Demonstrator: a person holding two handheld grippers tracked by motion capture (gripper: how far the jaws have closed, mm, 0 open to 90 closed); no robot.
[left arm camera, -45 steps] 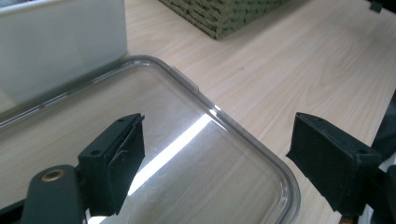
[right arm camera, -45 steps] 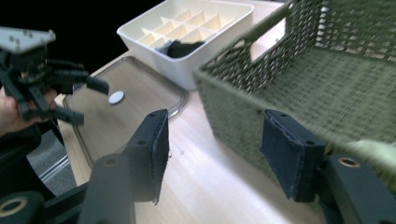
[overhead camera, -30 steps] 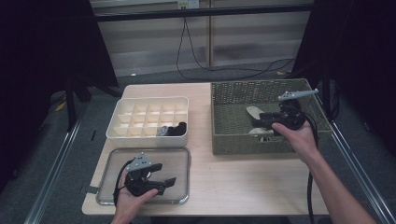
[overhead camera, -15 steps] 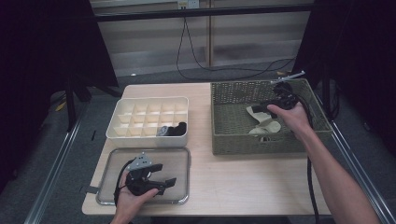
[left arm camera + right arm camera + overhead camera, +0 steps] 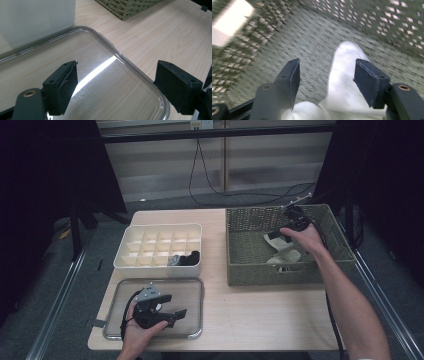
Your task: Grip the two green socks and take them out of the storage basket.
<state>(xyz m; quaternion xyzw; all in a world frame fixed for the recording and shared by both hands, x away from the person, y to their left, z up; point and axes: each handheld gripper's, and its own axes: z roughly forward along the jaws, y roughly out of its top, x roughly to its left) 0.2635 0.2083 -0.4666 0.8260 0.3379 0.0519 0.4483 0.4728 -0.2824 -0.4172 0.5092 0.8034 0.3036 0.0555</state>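
Observation:
My right gripper [image 5: 276, 238] [image 5: 327, 75] reaches down into the woven olive basket [image 5: 250, 265] [image 5: 312, 40], just above a white cloth item [image 5: 286, 253] [image 5: 344, 60] on the basket floor. Its jaws have just been opening; the cloth lies under and between them without being pressed. My left gripper [image 5: 179, 313] [image 5: 117, 75] rests low over the clear plastic lid [image 5: 192, 285] [image 5: 130, 62] at the table's front left. It is open with nothing between its pads.
A white compartment box [image 5: 150, 232] [image 5: 37, 20] stands behind the lid, with dark items [image 5: 186, 259] in one front cell. The basket's corner [image 5: 125, 7] is seen past the lid. Bare wooden table [image 5: 250, 315] lies between lid and basket.
My right hand has moved leftward and down into the basket, toward the white cloth, and its jaws stand wider. The left gripper has stayed put on the lid.

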